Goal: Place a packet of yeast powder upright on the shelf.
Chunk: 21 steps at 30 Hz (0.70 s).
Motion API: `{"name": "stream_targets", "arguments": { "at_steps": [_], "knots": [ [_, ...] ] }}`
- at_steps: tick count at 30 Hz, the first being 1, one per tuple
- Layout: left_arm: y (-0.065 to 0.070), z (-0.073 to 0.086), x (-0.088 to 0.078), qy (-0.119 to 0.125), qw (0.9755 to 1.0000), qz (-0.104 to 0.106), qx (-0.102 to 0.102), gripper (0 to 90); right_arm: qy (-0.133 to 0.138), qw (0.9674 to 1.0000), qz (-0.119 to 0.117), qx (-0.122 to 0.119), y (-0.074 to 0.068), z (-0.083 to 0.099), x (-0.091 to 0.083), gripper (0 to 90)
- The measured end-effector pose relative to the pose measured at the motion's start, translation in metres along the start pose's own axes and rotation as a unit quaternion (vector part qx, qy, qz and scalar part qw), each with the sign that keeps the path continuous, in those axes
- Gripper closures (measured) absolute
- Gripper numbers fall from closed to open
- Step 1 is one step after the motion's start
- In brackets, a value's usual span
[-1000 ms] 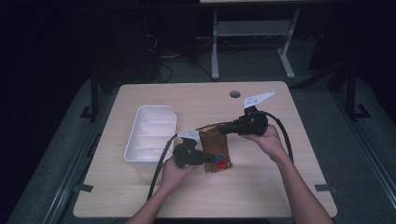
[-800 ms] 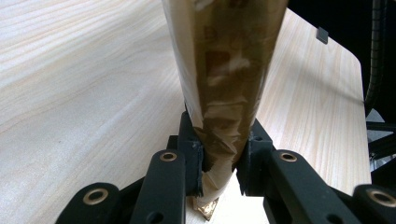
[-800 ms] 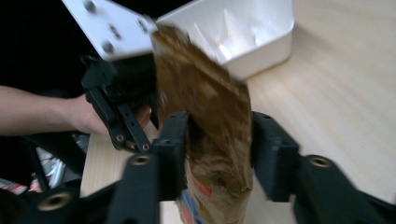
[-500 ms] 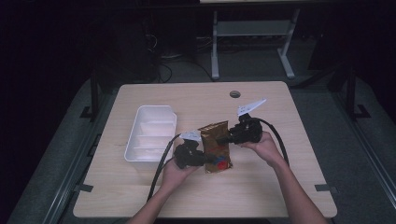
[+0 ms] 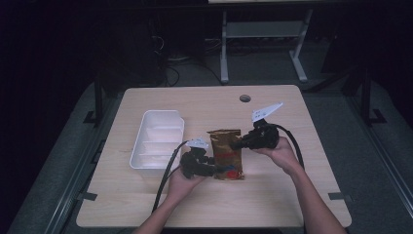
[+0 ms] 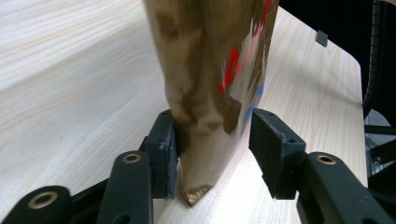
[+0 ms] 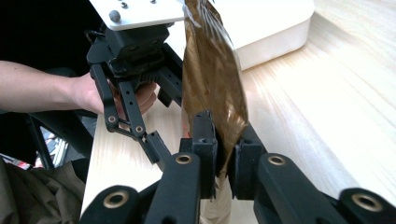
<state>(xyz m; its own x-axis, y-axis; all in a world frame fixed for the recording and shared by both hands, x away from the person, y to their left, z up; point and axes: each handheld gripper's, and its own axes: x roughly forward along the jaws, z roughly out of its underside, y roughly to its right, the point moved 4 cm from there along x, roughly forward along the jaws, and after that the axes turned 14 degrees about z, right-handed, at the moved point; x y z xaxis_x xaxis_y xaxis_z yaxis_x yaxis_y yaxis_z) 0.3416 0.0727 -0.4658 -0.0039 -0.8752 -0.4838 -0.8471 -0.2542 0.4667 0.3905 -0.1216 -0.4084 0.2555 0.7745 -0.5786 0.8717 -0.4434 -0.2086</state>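
Spanning most of the high view's middle, the pale wooden table (image 5: 292,195) carries a white compartment tray (image 5: 158,141) at centre left and, just right of it, a brown foil pouch (image 5: 227,152) with red print, held between the two tools. Both hands come up from the bottom edge: the left gripper (image 5: 210,168) meets the pouch's lower left edge, and the right gripper (image 5: 237,144) meets its right edge higher up. In the right gripper view that tool's jaws are pinched narrow on the foil's edge, and they have just been closing on it; the film creases where they bite. In the left gripper view the jaws have just been opening: one pad (image 6: 163,144) touches the pouch (image 6: 205,84) while the other stands clear of it, so the right side seems to carry the grip now. I judge the pouch light and soft, a crinkly film that folds and sags rather than holding a shape, and its glossy skin is probably slippery. The flat sealed edges and corners look like the best places to take hold, since the bulging middle would give way and contents might crush under a hard squeeze.
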Motion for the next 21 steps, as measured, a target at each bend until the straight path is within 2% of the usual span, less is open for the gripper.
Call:
{"name": "stream_targets", "arguments": {
  "at_steps": [12,13,17,21],
  "knots": [
    [0.006,0.005,-0.004,-0.006,0.9997,-0.018,0.016,48.1,0.013,0.9995,0.031,-0.002,0.002,-0.001,-0.019,85.6],
    [0.006,0.005,-0.005,-0.007,0.9997,-0.019,0.016,47.6,0.017,0.9991,0.040,0.001,0.004,-0.001,-0.023,85.8],
    [0.008,0.007,-0.005,-0.009,0.9996,-0.019,0.018,47.4,0.024,0.9987,0.045,0.007,0.007,0.000,-0.029,85.8],
    [0.013,0.008,-0.003,-0.020,0.9989,-0.026,0.032,46.5,0.027,0.9977,0.058,0.019,0.012,0.001,-0.034,85.9]
  ]
}}
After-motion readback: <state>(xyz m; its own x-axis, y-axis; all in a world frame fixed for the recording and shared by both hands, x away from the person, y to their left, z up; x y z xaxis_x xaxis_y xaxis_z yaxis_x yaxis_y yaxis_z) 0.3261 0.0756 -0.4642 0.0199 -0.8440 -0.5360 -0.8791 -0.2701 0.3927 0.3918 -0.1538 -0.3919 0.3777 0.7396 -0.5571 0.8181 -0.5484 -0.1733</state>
